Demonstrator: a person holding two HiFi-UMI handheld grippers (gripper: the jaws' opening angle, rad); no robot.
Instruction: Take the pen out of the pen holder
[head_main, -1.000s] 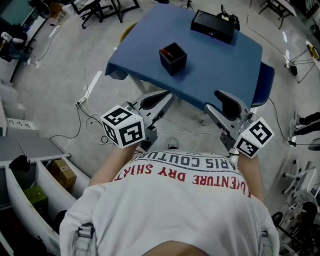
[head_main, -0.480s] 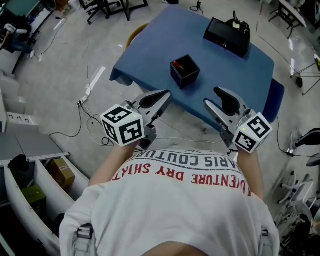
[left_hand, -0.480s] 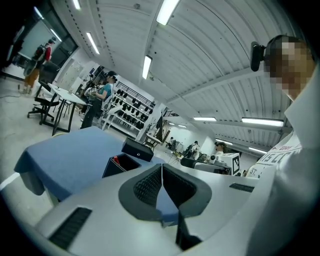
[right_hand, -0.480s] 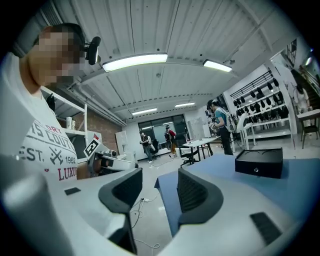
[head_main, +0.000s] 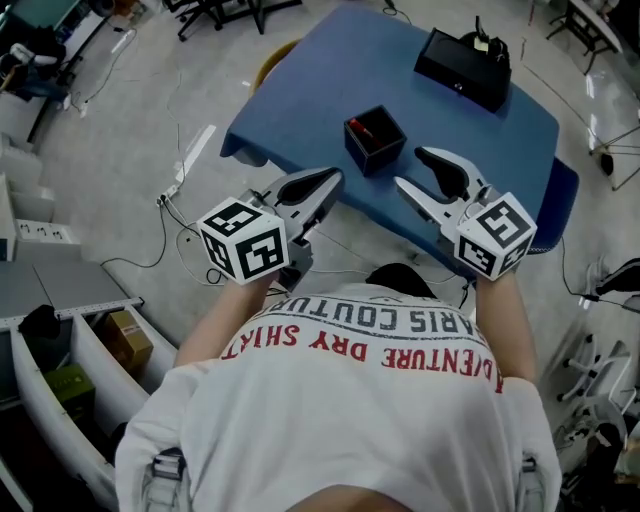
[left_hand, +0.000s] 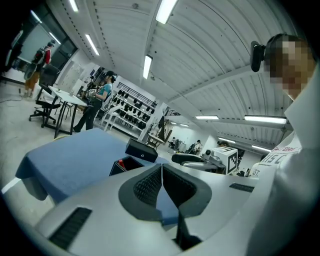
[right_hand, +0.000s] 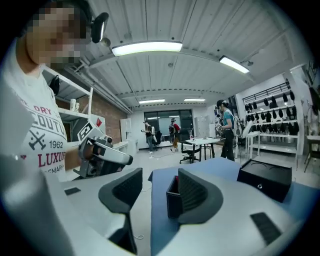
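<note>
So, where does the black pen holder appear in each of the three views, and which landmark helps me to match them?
Head view: the pen holder is at upper centre, near the front edge of the blue table.
Left gripper view: the pen holder is left of centre, low.
Right gripper view: the pen holder is at centre, partly covered by a jaw.
Shared landmark: the flat black case, farther back on the table.
</note>
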